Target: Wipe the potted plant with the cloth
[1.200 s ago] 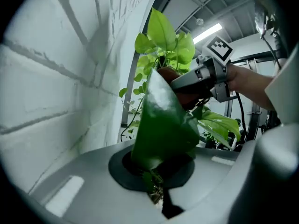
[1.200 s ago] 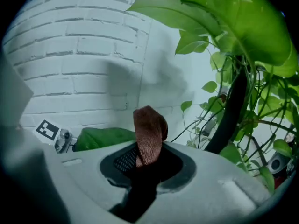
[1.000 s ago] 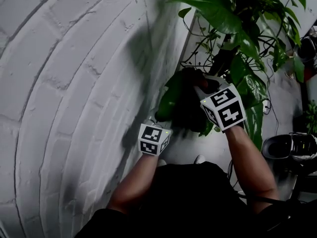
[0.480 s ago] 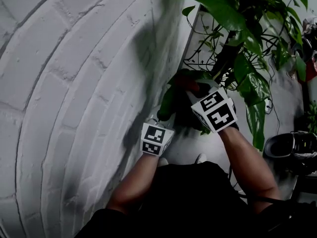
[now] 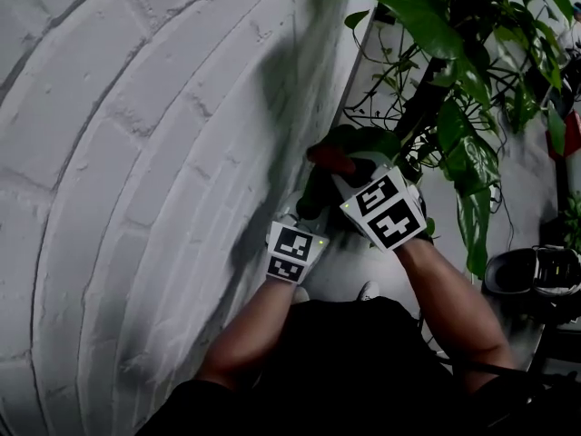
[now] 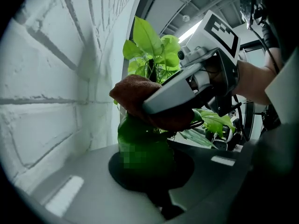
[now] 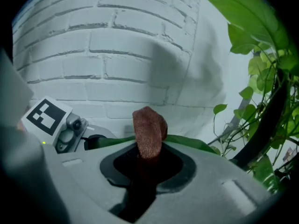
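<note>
Jaws of the right gripper [image 7: 145, 169] are clamped on a rust-brown cloth [image 7: 149, 127]. The cloth's folded end sticks out past them and rests against the upper face of a broad green leaf [image 7: 191, 142]. The left gripper [image 6: 150, 171] sits just beside and below the right one, its jaws closed on the lower end of that same leaf, with the cloth touching the leaf right above them. Both tools are close to the white brick wall [image 5: 136, 180], the left one nearer to it. The leaf belongs to the potted plant [image 5: 454, 80], whose stems and other leaves spread to the right of the grippers, beside the wall's corner. Dark shoes [image 5: 536, 271] lie on the floor further right, well apart from the grippers.
</note>
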Motion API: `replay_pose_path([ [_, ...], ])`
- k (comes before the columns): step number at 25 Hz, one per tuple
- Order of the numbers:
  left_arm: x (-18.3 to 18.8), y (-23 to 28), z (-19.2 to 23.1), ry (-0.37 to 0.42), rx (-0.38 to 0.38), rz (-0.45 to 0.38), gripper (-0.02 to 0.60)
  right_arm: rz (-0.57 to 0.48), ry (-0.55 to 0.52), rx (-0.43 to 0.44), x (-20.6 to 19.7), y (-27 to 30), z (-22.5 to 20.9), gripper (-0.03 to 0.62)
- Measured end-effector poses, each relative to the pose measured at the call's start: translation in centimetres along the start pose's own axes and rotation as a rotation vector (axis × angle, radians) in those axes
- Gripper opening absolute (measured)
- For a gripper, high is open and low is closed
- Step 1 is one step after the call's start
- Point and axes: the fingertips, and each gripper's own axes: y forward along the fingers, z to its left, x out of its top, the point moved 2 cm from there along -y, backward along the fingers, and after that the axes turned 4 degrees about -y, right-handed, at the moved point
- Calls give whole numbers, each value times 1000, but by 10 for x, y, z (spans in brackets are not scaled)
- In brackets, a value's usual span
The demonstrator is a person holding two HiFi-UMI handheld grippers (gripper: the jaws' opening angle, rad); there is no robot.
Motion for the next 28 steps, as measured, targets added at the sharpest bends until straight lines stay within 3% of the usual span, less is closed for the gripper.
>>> replay_pose_path([
  [16, -9, -12, -9, -3, -12, 28, 15, -8, 14, 84, 0, -4, 45, 67],
  [22, -17, -21, -22, -11, -42, 36, 15, -23, 79, 139, -5, -14, 67, 67],
  [28, -23, -32, -41, -20, -96, 47, 15, -49, 164, 134, -18, -31, 79, 67],
])
